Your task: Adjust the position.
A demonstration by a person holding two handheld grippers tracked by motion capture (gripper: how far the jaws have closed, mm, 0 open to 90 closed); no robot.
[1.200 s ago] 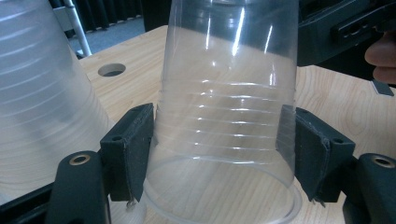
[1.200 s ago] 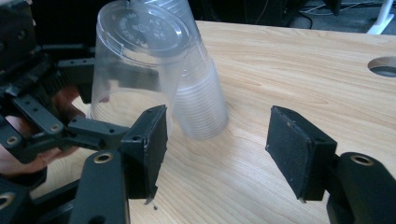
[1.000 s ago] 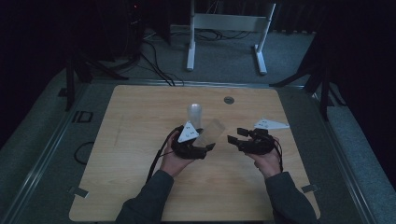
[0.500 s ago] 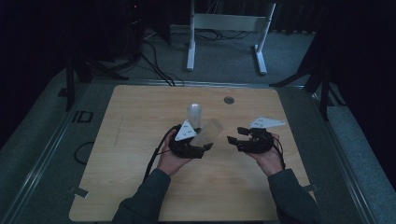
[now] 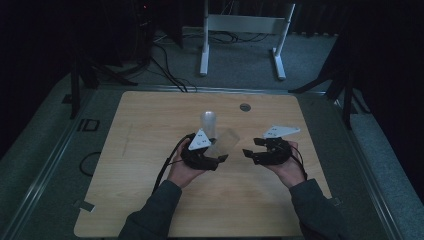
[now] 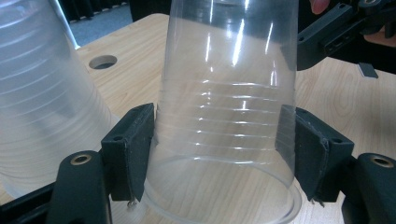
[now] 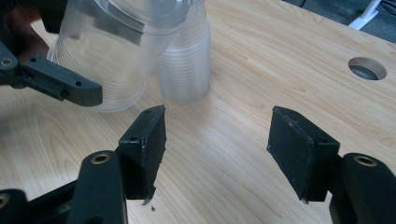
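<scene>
Clear cup (image 6: 226,116) sits pinched in the left gripper (image 6: 224,140); right gripper (image 7: 217,154), jaws just widening, grips nothing.

Clear glossy ribbed plastic cup (image 6: 226,116), a frostier plastic stack (image 7: 184,65), matt light wood-grain surface (image 7: 261,42), matt black jaws.

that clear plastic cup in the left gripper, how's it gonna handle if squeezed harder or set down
The thin-walled clear ribbed plastic cup probably flexes easily, so a harder squeeze from the left gripper could buckle it. It looks very light and see-through, likely slippery against the black fingers. Set on its side, its tapered round shape would probably roll in a curve on the wooden table.
</scene>
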